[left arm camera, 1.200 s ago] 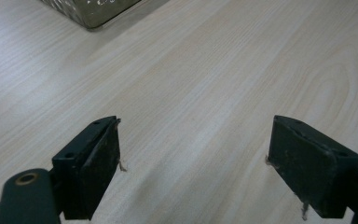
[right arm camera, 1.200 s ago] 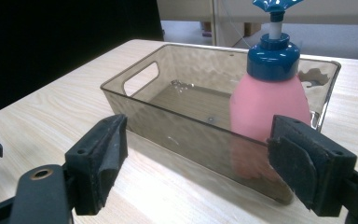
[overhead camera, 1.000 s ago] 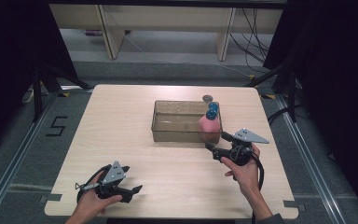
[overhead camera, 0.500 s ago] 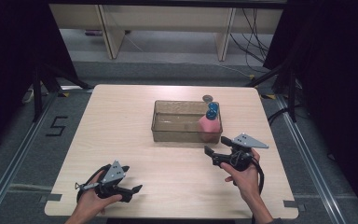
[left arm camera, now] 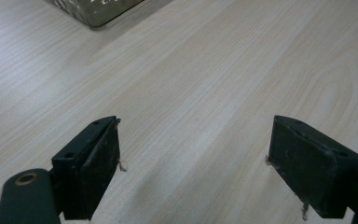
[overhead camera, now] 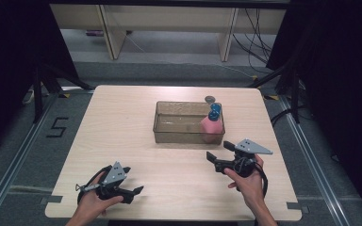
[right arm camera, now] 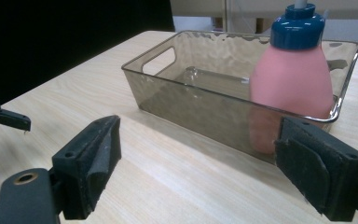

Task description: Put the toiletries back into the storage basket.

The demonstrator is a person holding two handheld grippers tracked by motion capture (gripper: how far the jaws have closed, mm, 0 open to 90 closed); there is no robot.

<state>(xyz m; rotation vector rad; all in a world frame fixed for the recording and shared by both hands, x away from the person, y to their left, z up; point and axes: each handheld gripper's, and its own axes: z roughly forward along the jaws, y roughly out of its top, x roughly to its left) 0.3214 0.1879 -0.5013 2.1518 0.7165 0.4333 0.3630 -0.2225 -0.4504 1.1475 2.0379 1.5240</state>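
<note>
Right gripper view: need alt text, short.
A pink bottle with a blue cap stands upright at one end of a clear brownish bin on a light wooden table. In the foreground the right claw is open and empty, short of the bin.

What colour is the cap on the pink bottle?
Blue. The cap on the bottle shows best in the right gripper view.

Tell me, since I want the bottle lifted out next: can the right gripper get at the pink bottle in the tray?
Probably yes. The right gripper is open and empty beside the tray, and the pink bottle stands upright, its blue cap above the rim, so from above it looks reachable.
</note>
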